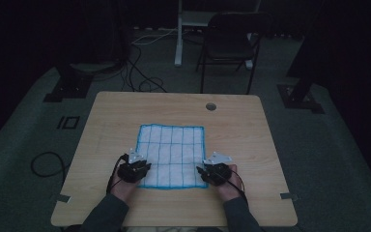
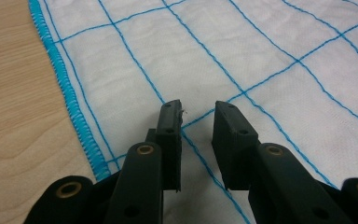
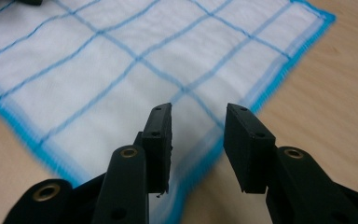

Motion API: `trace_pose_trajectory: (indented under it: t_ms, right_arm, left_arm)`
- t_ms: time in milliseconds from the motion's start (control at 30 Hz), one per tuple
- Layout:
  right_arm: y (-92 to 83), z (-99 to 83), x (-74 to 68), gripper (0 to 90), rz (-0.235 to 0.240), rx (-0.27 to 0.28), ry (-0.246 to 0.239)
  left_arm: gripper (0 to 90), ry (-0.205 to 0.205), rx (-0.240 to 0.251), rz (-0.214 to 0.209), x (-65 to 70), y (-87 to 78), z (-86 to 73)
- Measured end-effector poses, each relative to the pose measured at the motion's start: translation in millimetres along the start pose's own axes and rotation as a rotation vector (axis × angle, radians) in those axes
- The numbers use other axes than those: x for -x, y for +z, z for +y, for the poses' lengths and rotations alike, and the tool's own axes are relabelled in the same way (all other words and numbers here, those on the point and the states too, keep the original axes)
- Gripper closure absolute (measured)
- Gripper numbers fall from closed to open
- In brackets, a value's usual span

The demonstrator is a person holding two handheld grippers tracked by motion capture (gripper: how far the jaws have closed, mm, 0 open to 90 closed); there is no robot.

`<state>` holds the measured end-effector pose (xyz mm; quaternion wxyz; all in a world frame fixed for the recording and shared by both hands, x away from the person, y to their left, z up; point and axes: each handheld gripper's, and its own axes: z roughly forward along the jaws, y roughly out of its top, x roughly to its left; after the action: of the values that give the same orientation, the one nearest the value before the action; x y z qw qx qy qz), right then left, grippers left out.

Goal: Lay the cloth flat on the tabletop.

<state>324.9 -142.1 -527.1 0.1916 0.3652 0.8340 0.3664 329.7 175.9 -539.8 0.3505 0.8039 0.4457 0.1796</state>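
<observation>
We logged a white square cloth with a blue stitched grid and blue hemmed edge (image 1: pixel 172 155) lying flat and spread out on the light wooden table (image 1: pixel 241 121), roughly at its middle, nearer the person's edge than the far one. Left gripper (image 1: pixel 134 170) sat over the cloth's near left corner, right gripper (image 1: pixel 216 172) over the near right corner, both at the cloth's near hem, one per side. In the left gripper view the cloth (image 2: pixel 223 60) ran under the left gripper (image 2: pixel 197 122): its jaws stood apart by a narrow gap, nothing between them, tips just above or on the fabric a little inside the left hem; contact we could not tell. In the right gripper view the right gripper (image 3: pixel 199 122) had its jaws apart somewhat wider, also empty, aimed at the corner of the cloth (image 3: pixel 121 60) where the hem met bare wood. We judged the symmetric placement as setup for pinching both near corners at once, likely to lift and fold the cloth away toward its far edge; neither pinch was made yet. Beyond the table from the cloth, a dark folding chair (image 1: pixel 229 41) stood on the floor, uninvolved.
</observation>
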Motion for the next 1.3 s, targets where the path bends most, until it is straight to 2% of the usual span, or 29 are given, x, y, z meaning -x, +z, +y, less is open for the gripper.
trace_pose_trajectory:
  t_ms: [33,100,200,433,767,933,967,1100,1233,1300]
  right_arm:
    - [10.3,4.5,0.1,64.0,0.009,0.012,0.005]
    - [21.3,7.7,1.2,64.7,0.019,-0.004,0.021]
    - [29.8,6.8,-0.2,65.5,0.016,-0.033,0.013]
    - [18.9,-3.9,-1.0,65.0,0.027,-0.027,0.024]
    - [6.3,-13.2,-5.4,65.6,0.016,-0.039,0.017]
    - [0.5,-18.1,-6.0,65.8,0.02,-0.043,0.02]
    - [-1.8,-20.9,-5.5,65.9,0.027,-0.039,0.032]
    - [-3.7,-22.2,-6.5,66.4,0.025,-0.042,0.031]
    - [-5.0,-23.3,-8.3,66.4,0.018,-0.041,0.034]
    - [-5.7,-23.9,-8.7,66.4,0.019,-0.041,0.033]
  left_arm:
    - [72.9,0.0,0.004,-0.002,0.0,-0.2,-0.8]
    - [72.9,0.002,0.011,-0.005,-0.3,-0.3,-1.9]
    - [72.9,0.004,0.015,-0.011,-0.8,-0.8,-3.0]
    - [72.8,0.007,0.018,-0.028,5.6,-4.8,-7.4]
    - [72.1,0.019,0.014,-0.051,16.6,-11.8,-14.4]
    - [67.3,0.011,0.01,-0.065,17.1,-13.1,-14.4]
    - [66.4,0.0,0.016,-0.056,15.7,-15.7,-14.6]
    - [64.6,-0.034,0.032,-0.026,6.7,-20.8,-13.8]
    - [62.8,-0.076,0.034,0.01,-4.0,-21.4,-14.4]
    - [62.3,-0.084,0.039,0.017,-6.0,-21.5,-14.7]
